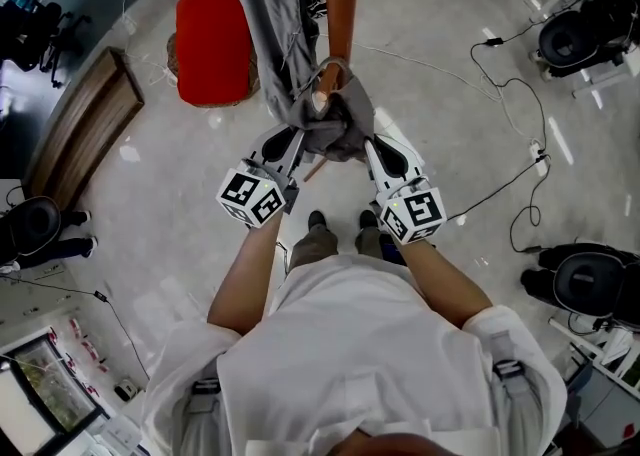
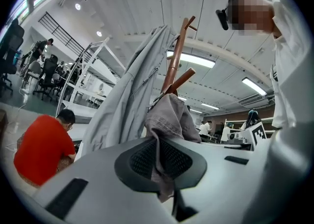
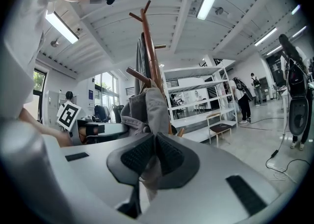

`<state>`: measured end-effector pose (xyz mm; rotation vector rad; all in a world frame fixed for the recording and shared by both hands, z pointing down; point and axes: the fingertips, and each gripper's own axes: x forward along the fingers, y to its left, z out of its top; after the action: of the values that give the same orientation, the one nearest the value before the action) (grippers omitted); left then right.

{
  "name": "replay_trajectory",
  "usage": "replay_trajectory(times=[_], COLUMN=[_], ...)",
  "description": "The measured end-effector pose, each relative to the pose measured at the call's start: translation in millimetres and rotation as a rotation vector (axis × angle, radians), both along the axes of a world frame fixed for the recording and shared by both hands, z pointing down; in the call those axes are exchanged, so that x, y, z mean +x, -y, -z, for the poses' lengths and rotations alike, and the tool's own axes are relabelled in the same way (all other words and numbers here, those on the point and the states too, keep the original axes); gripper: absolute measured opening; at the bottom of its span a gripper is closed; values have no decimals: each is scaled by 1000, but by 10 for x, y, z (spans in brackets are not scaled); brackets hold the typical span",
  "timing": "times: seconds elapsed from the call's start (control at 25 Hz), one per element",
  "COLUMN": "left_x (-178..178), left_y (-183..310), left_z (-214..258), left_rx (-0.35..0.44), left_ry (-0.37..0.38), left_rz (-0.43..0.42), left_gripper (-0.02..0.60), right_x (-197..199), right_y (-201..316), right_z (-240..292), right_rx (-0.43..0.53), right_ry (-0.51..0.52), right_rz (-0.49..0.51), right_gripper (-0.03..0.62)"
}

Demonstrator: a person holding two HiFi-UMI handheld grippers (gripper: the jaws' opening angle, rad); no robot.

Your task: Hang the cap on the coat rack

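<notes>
A grey cap is stretched between both grippers against the brown wooden coat rack. My left gripper is shut on the cap's left edge, and my right gripper is shut on its right edge. In the left gripper view the cap rises from the jaws up to a short rack peg. In the right gripper view the cap sits over a lower peg of the rack. A grey garment hangs on the rack beside the cap.
A person in a red shirt crouches on the floor behind the rack's left side. A wooden board lies at the left. Cables and wheeled chair bases lie on the floor at the right. My own feet stand just below the grippers.
</notes>
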<state>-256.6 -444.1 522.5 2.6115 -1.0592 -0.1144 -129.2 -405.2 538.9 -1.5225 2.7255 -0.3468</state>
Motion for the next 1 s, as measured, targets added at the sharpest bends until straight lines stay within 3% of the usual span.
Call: replay_trajectory(times=[0.56, 0.8, 1.0], left_x=[68, 83, 14], left_y=[141, 120, 63], left_z=[-71, -64, -93], left_rx=[-9, 6, 15], left_ry=[70, 110, 143], left_rz=[32, 62, 110], left_gripper=[23, 29, 81], right_x=[4, -11, 21], right_y=[194, 197, 159], right_z=[-121, -124, -120], right_rx=[-41, -47, -47], right_ry=[-23, -34, -31], right_rz=[14, 65, 98], right_gripper=[37, 38, 98])
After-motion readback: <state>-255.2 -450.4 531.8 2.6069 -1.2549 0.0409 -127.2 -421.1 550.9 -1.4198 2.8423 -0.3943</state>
